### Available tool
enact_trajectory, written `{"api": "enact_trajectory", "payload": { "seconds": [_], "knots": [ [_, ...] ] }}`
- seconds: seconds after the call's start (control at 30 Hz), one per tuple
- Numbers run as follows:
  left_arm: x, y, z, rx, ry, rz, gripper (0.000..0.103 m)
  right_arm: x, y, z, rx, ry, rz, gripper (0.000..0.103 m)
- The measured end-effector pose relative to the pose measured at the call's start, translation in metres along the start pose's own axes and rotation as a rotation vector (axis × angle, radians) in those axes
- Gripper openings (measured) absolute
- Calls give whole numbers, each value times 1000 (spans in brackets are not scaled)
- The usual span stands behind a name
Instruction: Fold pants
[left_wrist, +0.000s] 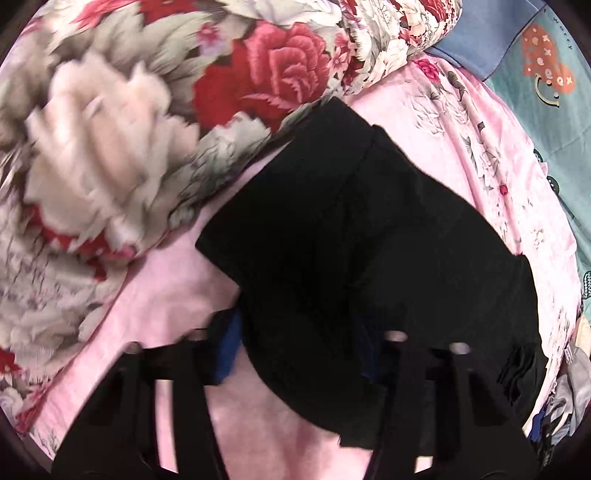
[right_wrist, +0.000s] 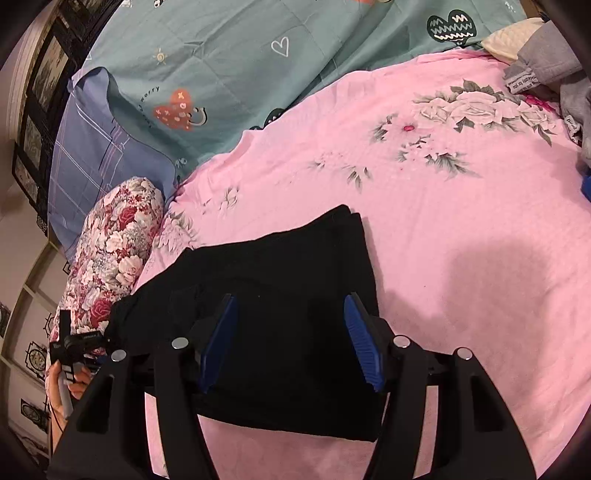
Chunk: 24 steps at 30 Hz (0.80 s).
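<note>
Folded black fabric pants flat on pink floral bedsheet, just beside red-and-white rose-print bolster. Right claw spread wide, blue ribbed pads hovering over the pants' near half, gripping nothing. Left claw blurred, blue pads either side of the pants' near edge; wide, hold unclear. Teal heart-print quilt beyond the pants, grey clothes well apart.

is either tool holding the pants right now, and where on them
Right tool: open above the folded black pants, gripping nothing. Left tool: its fingers are spread either side of the pants' near edge, but dark cloth hides the tips, so a hold cannot be told.
</note>
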<state>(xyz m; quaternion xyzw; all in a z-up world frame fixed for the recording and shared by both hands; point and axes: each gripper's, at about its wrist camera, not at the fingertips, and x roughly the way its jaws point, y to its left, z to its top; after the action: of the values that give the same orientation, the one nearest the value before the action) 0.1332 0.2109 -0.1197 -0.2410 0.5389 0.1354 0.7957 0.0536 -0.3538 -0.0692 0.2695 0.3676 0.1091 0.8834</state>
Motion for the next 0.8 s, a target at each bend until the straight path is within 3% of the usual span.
{"api": "enact_trajectory", "payload": {
  "seconds": [0.03,0.07,0.1,0.23,0.33,0.5,0.6,0.73,0.8],
  "knots": [
    [0,-1,2,-4,1,0,33,2,1,-1,-3,7,-2,61],
    [-1,-4,2,10,0,-25,20,3,2,-1,-10,14,-2,61],
    [-5,-10,0,56,-30,-17,17,4,3,-2,-15,14,-3,61],
    [-29,-35,-16,166,-130,43,14,3,5,-4,-34,7,-23,61],
    [-61,-61,-26,240,-189,-15,14,2,3,-5,-28,9,-23,61],
    [-119,-129,-68,454,-303,-94,14,0,6,-7,-37,6,-17,61],
    [-125,-163,-96,554,-260,-167,14,-2,6,-8,-33,0,-8,61],
    [-88,-215,-133,654,-129,-207,15,-3,4,-8,-25,1,-11,61],
    [-59,-232,-156,697,-36,-203,30,-3,4,-9,-21,1,-15,61]
  ]
}}
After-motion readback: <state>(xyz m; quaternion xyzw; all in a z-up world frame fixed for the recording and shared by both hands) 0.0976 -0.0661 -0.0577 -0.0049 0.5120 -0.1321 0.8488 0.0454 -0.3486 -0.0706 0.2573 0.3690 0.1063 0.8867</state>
